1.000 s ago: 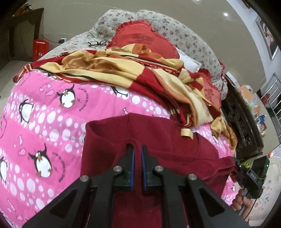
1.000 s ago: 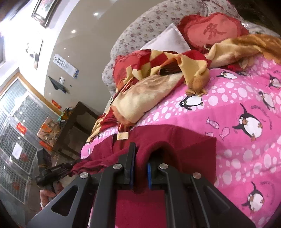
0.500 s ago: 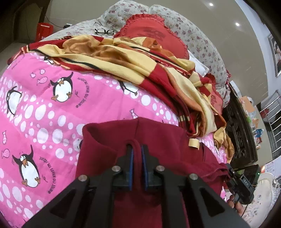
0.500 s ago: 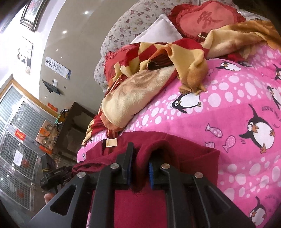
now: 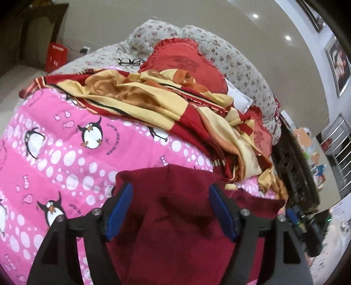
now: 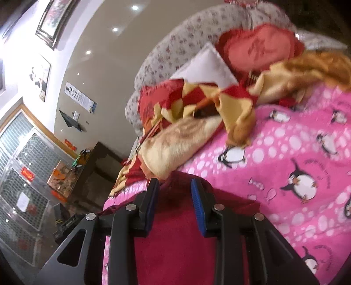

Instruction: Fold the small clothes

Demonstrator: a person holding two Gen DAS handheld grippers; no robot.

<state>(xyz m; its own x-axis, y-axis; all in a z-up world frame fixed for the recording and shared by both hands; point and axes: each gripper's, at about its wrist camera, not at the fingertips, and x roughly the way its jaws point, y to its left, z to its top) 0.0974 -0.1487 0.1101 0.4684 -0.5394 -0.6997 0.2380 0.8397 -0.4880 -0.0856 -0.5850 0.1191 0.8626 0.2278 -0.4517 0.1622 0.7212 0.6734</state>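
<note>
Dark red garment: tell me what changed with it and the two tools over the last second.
Both tools let go. The left tool and right tool, clamped on folds of the dark red garment a second ago, are now opening, pads clear of the cloth, which lies flatter on the pink penguin blanket. The striped blanket and heart cushion stayed put.

No legible text anywhere.

A bedroom in a home. A bed spread with a pink penguin-print quilt (image 5: 65, 157) fills the view, with a red heart-shaped cushion (image 5: 186, 63) and floral pillows (image 5: 237, 61) toward twelve o'clock. Framed pictures (image 6: 54, 19) hang on the wall at eleven o'clock, above a barred window (image 6: 19, 136) at nine.
</note>
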